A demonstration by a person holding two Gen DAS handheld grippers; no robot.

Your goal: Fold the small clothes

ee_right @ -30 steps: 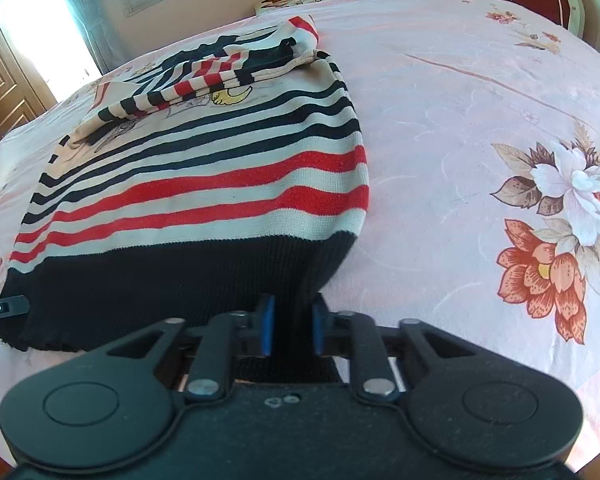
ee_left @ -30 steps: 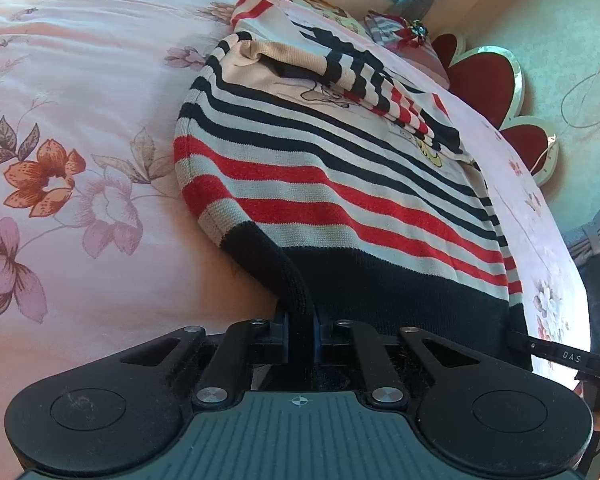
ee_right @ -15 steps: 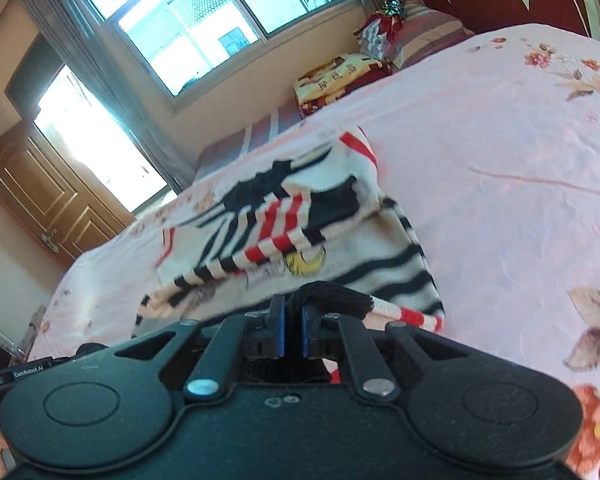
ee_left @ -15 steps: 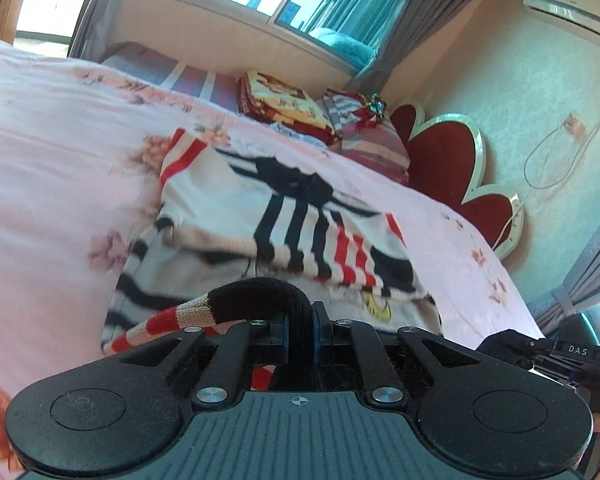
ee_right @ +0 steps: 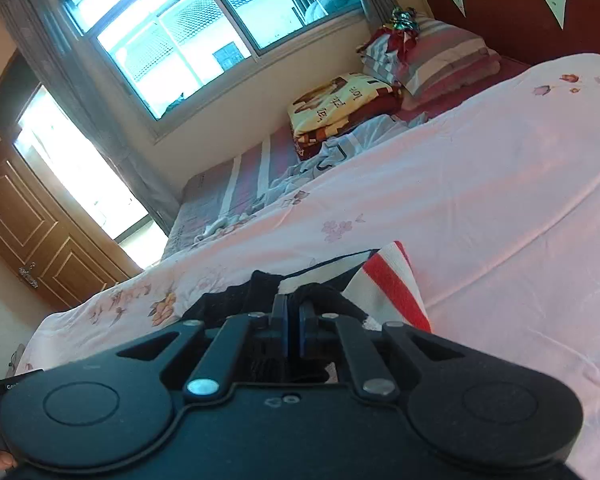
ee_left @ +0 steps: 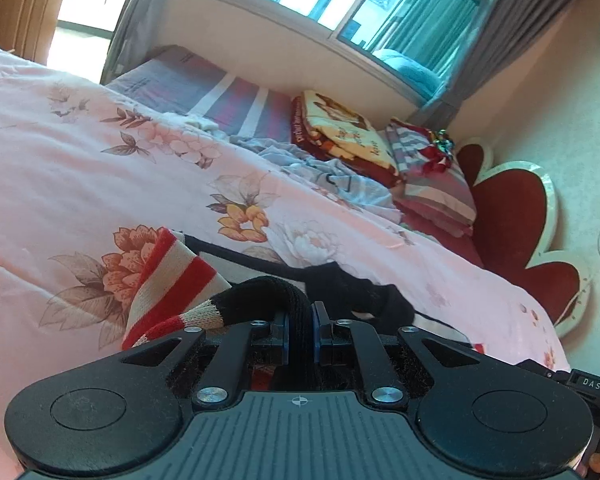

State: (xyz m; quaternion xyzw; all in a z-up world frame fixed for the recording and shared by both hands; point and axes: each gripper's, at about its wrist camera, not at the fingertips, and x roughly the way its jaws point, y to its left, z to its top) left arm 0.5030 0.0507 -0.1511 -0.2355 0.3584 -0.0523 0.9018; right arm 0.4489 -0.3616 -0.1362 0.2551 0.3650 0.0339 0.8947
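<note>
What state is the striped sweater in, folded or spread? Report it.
Mid-fold: both claws, left and right, clamp the sweater's black hem, doubled over its striped body.

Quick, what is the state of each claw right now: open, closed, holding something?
Left claw: closed on the black hem of the striped sweater.
Right claw: closed on the same sweater's black hem.

I am working in a home bedroom; floral pink bedspread, red headboard, stacked pillows, curtained window, wooden door.
</note>
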